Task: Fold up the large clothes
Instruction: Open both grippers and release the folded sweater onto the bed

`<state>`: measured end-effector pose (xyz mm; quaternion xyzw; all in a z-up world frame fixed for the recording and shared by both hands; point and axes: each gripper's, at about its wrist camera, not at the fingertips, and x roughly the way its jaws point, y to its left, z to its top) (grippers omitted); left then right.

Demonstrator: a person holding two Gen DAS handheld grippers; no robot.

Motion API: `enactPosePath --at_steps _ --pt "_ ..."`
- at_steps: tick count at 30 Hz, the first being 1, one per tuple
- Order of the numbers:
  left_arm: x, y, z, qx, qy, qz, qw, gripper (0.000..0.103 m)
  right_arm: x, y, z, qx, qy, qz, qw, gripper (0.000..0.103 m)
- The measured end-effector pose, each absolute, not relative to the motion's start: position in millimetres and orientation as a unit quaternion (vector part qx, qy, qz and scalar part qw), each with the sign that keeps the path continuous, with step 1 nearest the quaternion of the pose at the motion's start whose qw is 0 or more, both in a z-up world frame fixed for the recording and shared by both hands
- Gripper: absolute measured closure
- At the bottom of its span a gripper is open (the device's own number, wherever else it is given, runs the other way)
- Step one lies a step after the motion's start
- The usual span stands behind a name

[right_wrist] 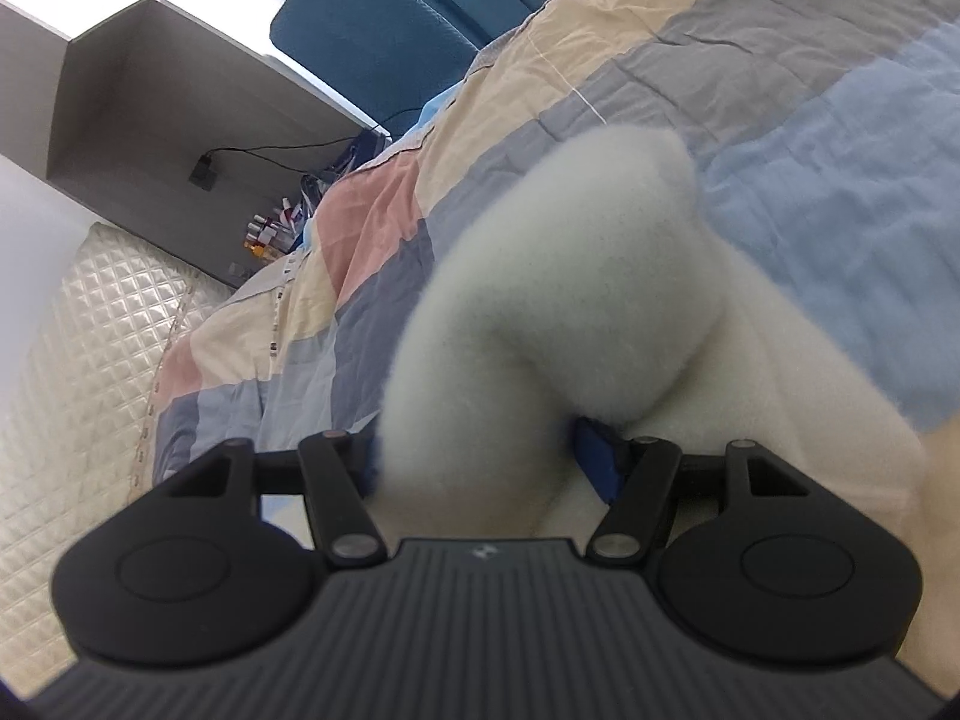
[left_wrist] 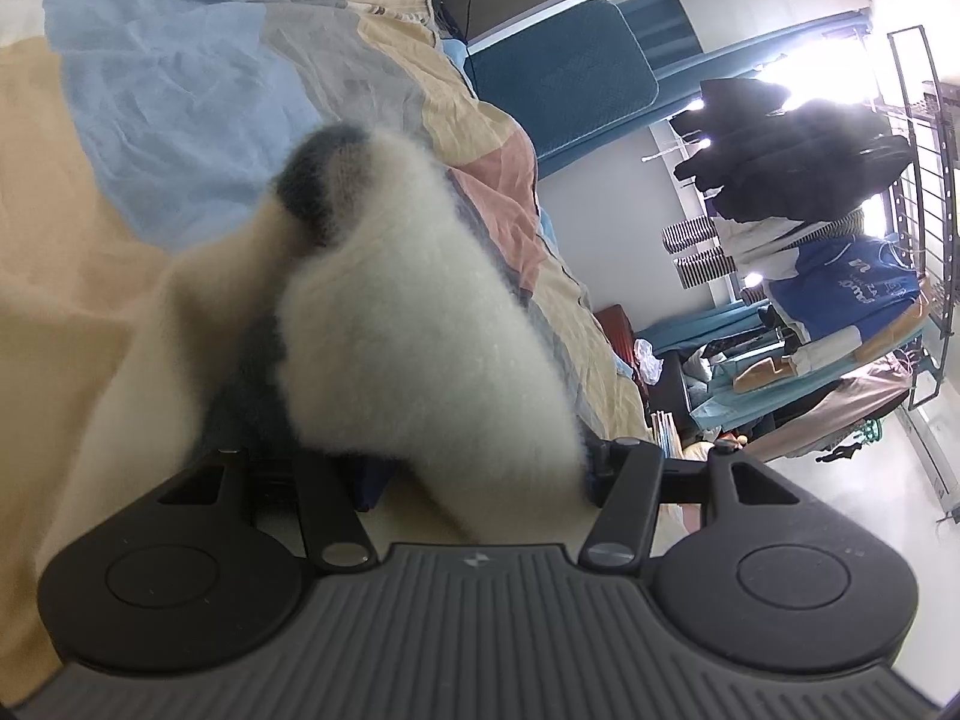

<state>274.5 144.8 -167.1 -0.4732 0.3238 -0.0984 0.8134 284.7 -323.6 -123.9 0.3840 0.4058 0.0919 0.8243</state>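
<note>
A fluffy white sweater with dark grey patches (left_wrist: 414,324) fills the middle of the left wrist view, bunched up over the bed. My left gripper (left_wrist: 480,468) is shut on a fold of it; the fabric hides the fingertips. In the right wrist view the same white sweater (right_wrist: 540,312) bulges up between the jaws. My right gripper (right_wrist: 480,462) is shut on it, with a blue finger pad (right_wrist: 594,456) showing beside the fabric. The rest of the sweater trails off to the lower right in that view.
A patchwork quilt (left_wrist: 180,90) in blue, beige, grey and pink covers the bed (right_wrist: 780,90). A blue chair (right_wrist: 366,24) and a desk shelf (right_wrist: 150,90) stand beyond it. A clothes rack (left_wrist: 810,210) with hanging clothes stands by the window. A quilted white mattress (right_wrist: 78,390) lies at the left.
</note>
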Motion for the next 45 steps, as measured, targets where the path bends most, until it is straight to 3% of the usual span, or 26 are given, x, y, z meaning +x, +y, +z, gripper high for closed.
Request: enactPosePath --at_steps 3,9,13,17,20,30,35,45 --pt "269 142 -159 -0.465 0.323 -0.101 0.818 0.040 282 -328 -122 0.391 0.406 0.098 0.820 0.037" --pt "246 129 -131 -0.421 0.303 -0.123 0.846 0.015 266 -335 -107 0.423 0.395 0.131 0.805 0.021" --pt "222 104 -109 -0.325 0.297 -0.115 0.890 0.014 252 -326 -89 0.384 0.398 0.162 0.817 0.018" --pt "213 76 -108 -0.217 0.312 -0.099 0.920 0.014 237 -298 -67 0.261 0.388 0.179 0.866 0.019" --pt "217 72 -115 -0.198 0.322 -0.083 0.922 0.014 234 -275 -66 0.167 0.389 0.180 0.888 0.019" --pt "255 66 -140 -0.136 0.333 -0.035 0.932 0.014 274 -240 -97 0.015 0.378 0.159 0.912 0.022" --pt "263 58 -150 -0.100 0.339 -0.029 0.935 0.011 286 -240 -119 0.002 0.386 0.175 0.906 0.019" --pt "236 57 -133 -0.133 0.314 -0.020 0.940 0.011 270 -235 -112 -0.007 0.384 0.164 0.909 0.018"
